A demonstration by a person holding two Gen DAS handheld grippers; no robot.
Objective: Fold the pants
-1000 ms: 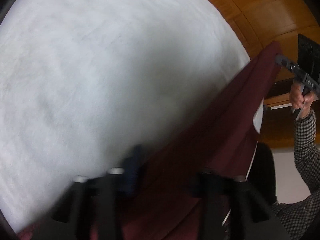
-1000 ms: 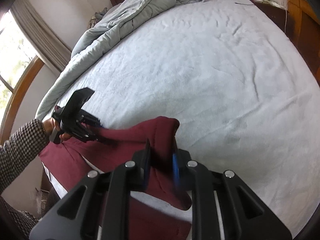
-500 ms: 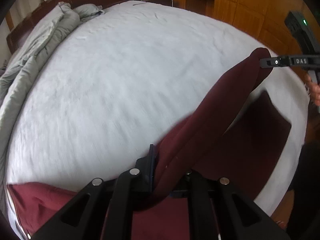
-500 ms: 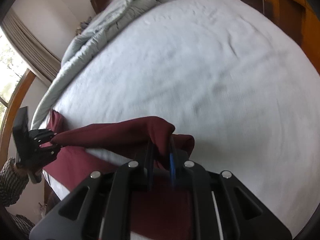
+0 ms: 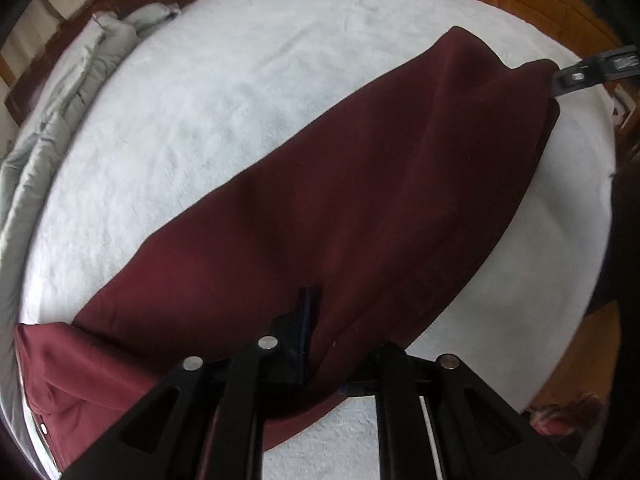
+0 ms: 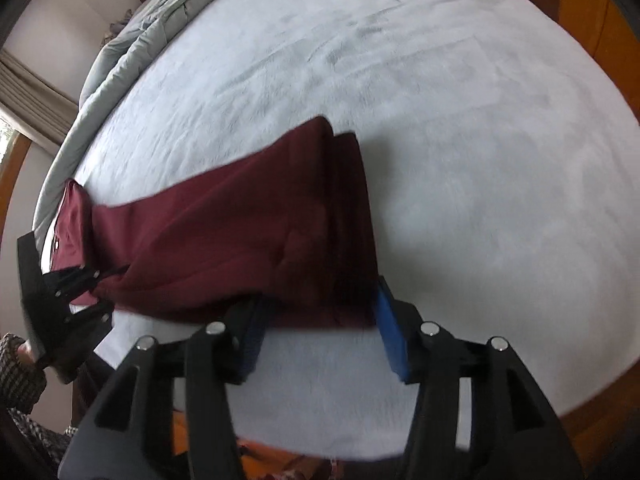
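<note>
Left wrist view: the left gripper (image 5: 316, 344) is pinched closed on a fold of the dark red pants (image 5: 360, 200), which lie along the near edge of the white bed (image 5: 200, 100); a grey quilt (image 5: 48, 128) is bunched at the far side. Right wrist view: the right gripper (image 6: 320, 324) stands wide apart, holding nothing; the pants' (image 6: 240, 240) folded end lies between its fingers on the bed (image 6: 440, 120).

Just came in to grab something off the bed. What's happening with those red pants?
A person is folding the maroon pants on the white bed with two handheld claws. The left claw is shut on the cloth near one end. The right claw is open at the other end, the pants lying flat between its fingers. A grey duvet is bunched at the far side.
</note>
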